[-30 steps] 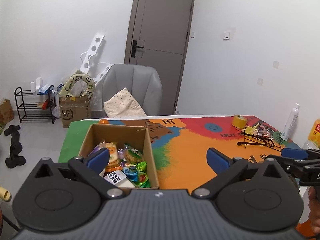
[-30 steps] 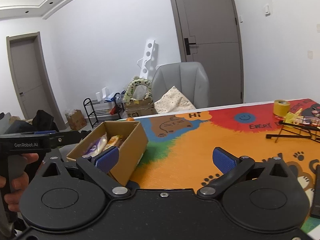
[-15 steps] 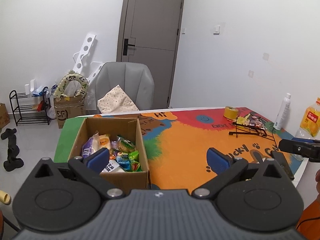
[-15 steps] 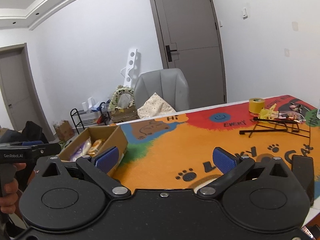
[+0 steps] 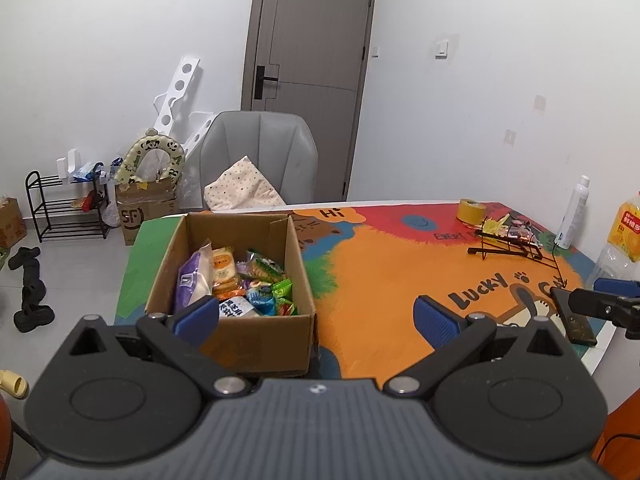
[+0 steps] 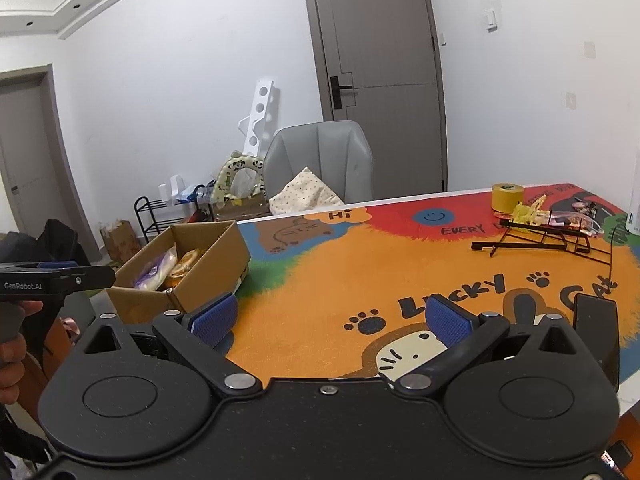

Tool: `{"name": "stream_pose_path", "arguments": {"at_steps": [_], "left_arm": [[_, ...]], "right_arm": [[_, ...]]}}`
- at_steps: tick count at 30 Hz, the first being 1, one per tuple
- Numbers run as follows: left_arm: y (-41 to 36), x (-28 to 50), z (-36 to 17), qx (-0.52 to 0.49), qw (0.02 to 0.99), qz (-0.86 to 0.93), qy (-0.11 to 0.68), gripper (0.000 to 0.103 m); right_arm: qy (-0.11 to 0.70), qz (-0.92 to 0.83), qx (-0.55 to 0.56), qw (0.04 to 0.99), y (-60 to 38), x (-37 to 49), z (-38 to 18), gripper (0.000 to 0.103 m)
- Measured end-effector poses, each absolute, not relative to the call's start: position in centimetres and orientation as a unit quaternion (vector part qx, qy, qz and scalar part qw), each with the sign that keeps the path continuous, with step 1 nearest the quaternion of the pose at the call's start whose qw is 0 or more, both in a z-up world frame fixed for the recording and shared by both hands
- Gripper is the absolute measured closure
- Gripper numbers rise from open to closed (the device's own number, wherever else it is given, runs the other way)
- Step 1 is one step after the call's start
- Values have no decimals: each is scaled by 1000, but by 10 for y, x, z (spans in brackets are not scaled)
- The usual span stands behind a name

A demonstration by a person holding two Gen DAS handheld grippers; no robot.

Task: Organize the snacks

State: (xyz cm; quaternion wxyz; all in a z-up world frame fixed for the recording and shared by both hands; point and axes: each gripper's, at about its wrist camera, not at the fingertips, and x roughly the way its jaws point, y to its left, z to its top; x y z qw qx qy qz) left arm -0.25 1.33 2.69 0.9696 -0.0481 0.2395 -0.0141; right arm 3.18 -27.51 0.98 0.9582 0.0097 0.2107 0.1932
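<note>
An open cardboard box [image 5: 256,340] [image 6: 216,252] stands at the left end of the colourful table mat [image 5: 392,276], filled with several snack packets [image 5: 240,280], among them a purple bag and a bread pack. My left gripper [image 5: 316,316] hovers open just before the box's near wall, nothing between its blue pads. My right gripper [image 6: 330,318] is open too, above the orange part of the mat, right of the box. A black wire rack [image 5: 508,244] [image 6: 540,236] with a few wrapped snacks sits at the far right.
A yellow tape roll [image 6: 507,196], a white spray bottle [image 5: 574,212], a juice bottle [image 5: 624,232] and a dark phone [image 6: 596,320] lie toward the table's right side. A grey chair [image 5: 260,152] stands behind the table. A hand [image 6: 12,344] holds the other gripper at left.
Both grippers have pulled back from the table and risen, so the box and mat look smaller and more of the table shows. Both stayed open.
</note>
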Motion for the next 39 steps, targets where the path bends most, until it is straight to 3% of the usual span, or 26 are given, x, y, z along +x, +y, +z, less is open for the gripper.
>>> {"name": "stream_pose_path", "arguments": {"at_steps": [39], "left_arm": [[9, 2, 15, -32, 964, -19, 263, 0]], "right_arm": [[217, 188, 2, 958, -275, 27, 9, 0]]}}
